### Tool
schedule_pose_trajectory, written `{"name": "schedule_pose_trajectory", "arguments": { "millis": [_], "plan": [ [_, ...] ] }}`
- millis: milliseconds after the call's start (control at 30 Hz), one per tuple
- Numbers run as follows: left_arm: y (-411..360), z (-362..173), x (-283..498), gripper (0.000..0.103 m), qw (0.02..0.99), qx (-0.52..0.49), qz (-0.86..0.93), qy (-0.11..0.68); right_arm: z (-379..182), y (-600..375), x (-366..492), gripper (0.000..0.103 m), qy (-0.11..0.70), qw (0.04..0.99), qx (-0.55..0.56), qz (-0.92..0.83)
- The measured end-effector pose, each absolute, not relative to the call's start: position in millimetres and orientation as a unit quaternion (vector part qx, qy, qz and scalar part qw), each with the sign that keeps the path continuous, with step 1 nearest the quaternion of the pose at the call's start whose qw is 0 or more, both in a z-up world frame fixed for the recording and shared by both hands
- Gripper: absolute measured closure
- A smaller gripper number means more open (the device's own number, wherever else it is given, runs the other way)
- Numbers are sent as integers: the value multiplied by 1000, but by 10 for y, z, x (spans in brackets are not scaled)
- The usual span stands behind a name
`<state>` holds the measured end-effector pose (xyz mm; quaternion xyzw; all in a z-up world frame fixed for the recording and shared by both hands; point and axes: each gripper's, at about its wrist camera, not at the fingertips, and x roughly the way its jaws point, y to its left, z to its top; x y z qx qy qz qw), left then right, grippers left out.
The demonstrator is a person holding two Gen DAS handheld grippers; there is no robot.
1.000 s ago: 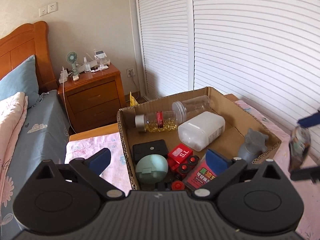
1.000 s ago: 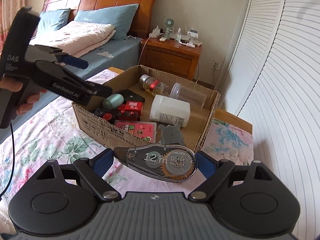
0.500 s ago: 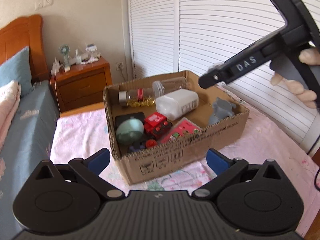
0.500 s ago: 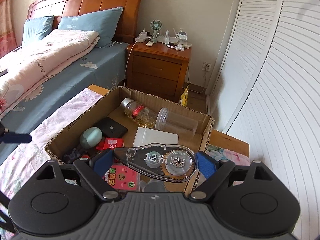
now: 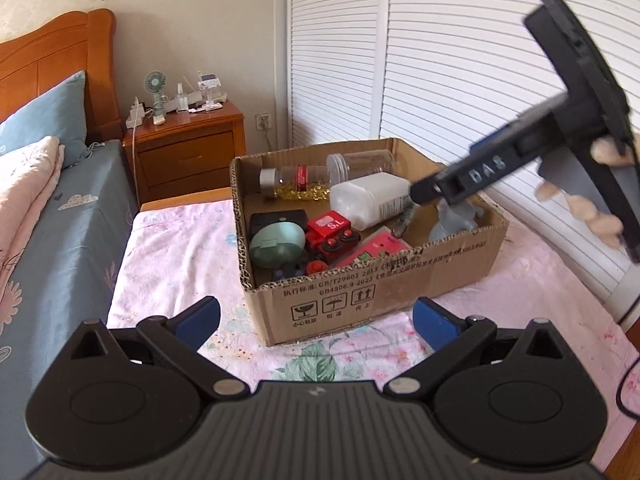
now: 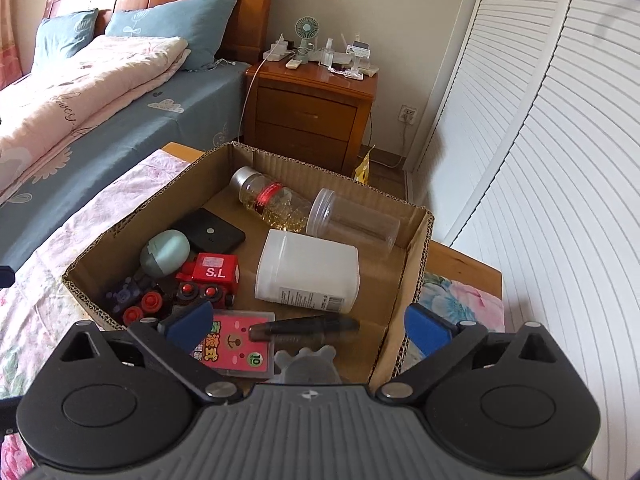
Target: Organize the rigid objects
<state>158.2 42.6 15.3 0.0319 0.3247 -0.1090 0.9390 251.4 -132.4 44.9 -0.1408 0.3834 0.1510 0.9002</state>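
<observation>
Half a second ago the right gripper (image 6: pixel 307 322) held a clear tape roller between its pads; now the pads are spread wide with nothing between them, and the tape roller (image 6: pixel 304 326) lies edge-on inside the cardboard box (image 6: pixel 414 240), low in the middle of the right wrist view, touching the pink card pack (image 6: pixel 236 344).

In the left wrist view, the left gripper (image 5: pixel 316 318) sits at the bottom, its two blue pads wide apart and holding nothing. It hangs in front of the box (image 5: pixel 400 286), which stands on a pink flowered cloth (image 5: pixel 176 256) in the middle of the frame. The right gripper (image 5: pixel 416 194) reaches in from the upper right, tip over the box. I count one bottle of yellow pills (image 5: pixel 296 182), one clear jar (image 5: pixel 362 162), one white jar (image 5: pixel 370 196), one black flat case (image 5: pixel 276 218), one green egg shape (image 5: pixel 276 242), one red toy train (image 5: pixel 330 232), one pink pack (image 5: pixel 374 248) and one gray piece (image 5: pixel 456 220). The roller (image 5: pixel 404 220) shows only as a thin edge under the tip.

In the right wrist view, the box fills the middle. Same things again, one of each: pill bottle (image 6: pixel 272 200), clear jar (image 6: pixel 354 224), white jar (image 6: pixel 308 270), black case (image 6: pixel 210 232), green egg (image 6: pixel 165 252), red train (image 6: pixel 210 276), gray piece (image 6: pixel 306 364). One wooden nightstand (image 6: pixel 310 112) stands at the top middle, and one bed (image 6: pixel 120 100) lies at the upper left with two blue pillows (image 6: pixel 176 20).
</observation>
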Motion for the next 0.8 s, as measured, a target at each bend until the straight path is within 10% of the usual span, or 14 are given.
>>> {"name": "schedule_pose_trajectory", "arguments": {
  "millis": [800],
  "plan": [
    [213, 525, 1227, 1, 934, 9, -7, 357, 440, -1492, 1199, 0, 421, 907, -18, 17]
  ]
}}
